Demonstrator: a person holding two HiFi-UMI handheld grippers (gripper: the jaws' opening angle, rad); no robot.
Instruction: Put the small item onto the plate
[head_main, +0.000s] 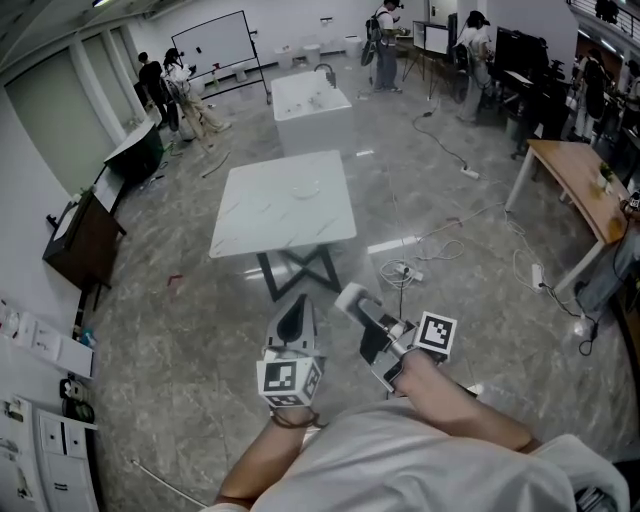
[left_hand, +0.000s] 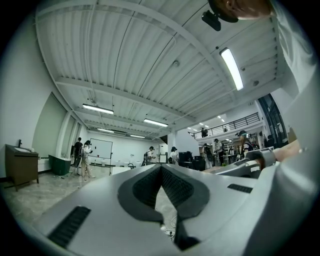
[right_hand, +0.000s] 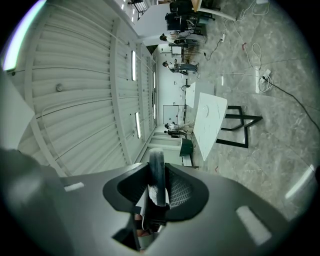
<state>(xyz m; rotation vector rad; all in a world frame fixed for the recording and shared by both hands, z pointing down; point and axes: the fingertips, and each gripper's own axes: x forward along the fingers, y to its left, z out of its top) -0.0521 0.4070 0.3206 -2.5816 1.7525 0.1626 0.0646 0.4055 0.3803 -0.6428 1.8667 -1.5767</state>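
1. Plainly, the item (right_hand: 157, 162), a slim dark grey piece with a paler lower part, stands upright between the jaws of the right gripper (right_hand: 156, 175). The jaws are narrowed onto it and the pads press both its sides.
2. It is up in the air, well apart from the plate (head_main: 305, 188); the person stands back from the table (head_main: 285, 225).
3. The plate is a faint clear ring on the white tabletop, toward the far side.
4. The left gripper (left_hand: 161, 170) has its jaws brought together at the tips, with nothing between them. In the head view it is held just beside the right gripper, both low in front of the person's chest.
5. The table has a square white top on a dark crossed frame and stands on a grey marbled floor.
6. Cables (head_main: 405, 270) lie coiled on the floor near the table's right side.
7. Farther off are a white tub (head_main: 310, 100), a whiteboard (head_main: 210, 40), a wooden desk (head_main: 580, 185) at the right and several people along the back of the room.
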